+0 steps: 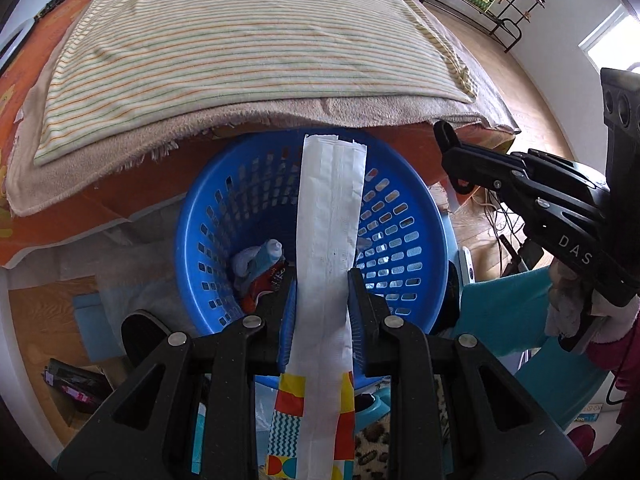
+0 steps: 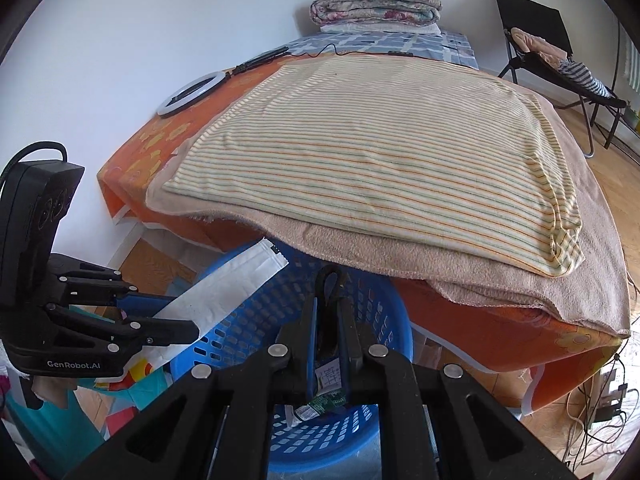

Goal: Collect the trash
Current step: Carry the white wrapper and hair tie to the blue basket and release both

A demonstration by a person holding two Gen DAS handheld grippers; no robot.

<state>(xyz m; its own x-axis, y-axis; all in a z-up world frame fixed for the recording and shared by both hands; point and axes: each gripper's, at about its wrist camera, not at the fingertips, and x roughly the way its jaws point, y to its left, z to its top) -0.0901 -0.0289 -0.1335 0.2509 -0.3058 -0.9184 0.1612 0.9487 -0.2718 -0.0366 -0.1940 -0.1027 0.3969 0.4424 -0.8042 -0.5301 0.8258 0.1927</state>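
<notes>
We read "GenRobot.AI" in pale letters on the side of the left gripper (image 2: 176,330) as seen from the right wrist camera, and "DAS" on the side of the right gripper (image 1: 450,160) as seen from the left one; further letters there are cut off. A small label sits on the thing between the right gripper's fingers, but its print is too small for us to read.

We count two grippers and one blue basket (image 1: 424,216). The left gripper pinches one long white paper bag (image 1: 330,216), its lower end printed with red, yellow and teal shapes; the bag stretches forward over the basket's opening. The right gripper, beside the basket's rim, is pressed onto a dark strap-like item (image 2: 329,280) with a loop at its tip; we cannot tell what it is. Inside the basket lie a few pieces of trash (image 1: 260,268), crumpled together and hard to count.

Behind the basket stands one bed under a striped cloth (image 2: 380,160), with one ring light (image 2: 192,94) by the wall.
</notes>
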